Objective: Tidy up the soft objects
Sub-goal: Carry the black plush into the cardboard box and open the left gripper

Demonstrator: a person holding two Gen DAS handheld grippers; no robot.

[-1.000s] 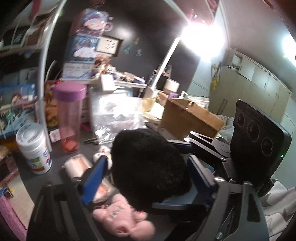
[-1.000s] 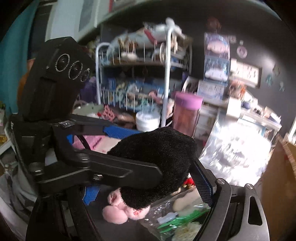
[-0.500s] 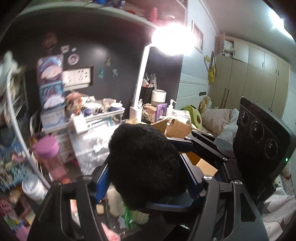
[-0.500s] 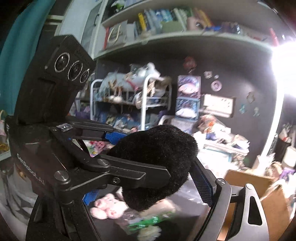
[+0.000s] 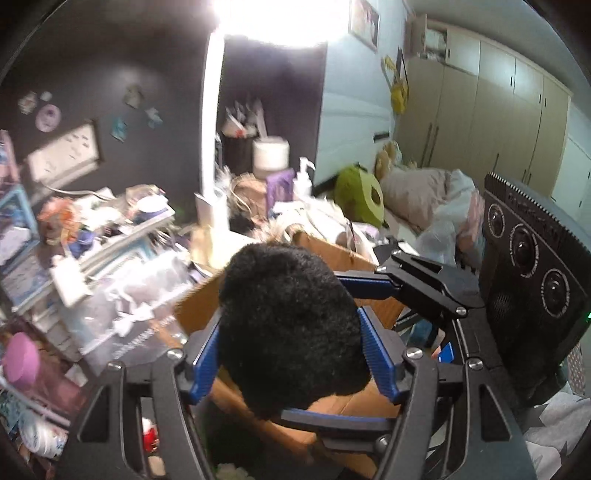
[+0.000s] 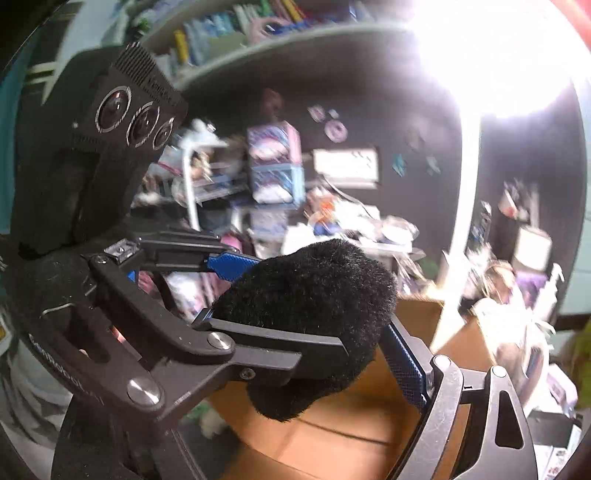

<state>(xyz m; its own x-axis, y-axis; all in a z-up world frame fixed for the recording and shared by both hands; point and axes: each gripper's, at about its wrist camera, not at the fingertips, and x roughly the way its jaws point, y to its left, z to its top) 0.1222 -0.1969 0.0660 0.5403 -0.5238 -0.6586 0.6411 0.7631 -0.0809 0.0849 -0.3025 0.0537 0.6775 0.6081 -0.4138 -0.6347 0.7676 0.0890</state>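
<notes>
The cardboard box (image 5: 343,402) is sitting open below; above it the black plush toy (image 5: 291,332) is hanging — light, squashy, best held across its thick middle; the left tool (image 5: 291,354) and right tool (image 6: 314,332) are both pinching it, the left one's jaws having just been closing.

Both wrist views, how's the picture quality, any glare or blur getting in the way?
Left wrist view: lamp glare washes out the top centre, the desk clutter is motion-blurred, the black plush stays sharp. Right wrist view: glare burns out the upper right, the shelves smear, the plush is crisp; fisheye bends the edges in both.
</notes>
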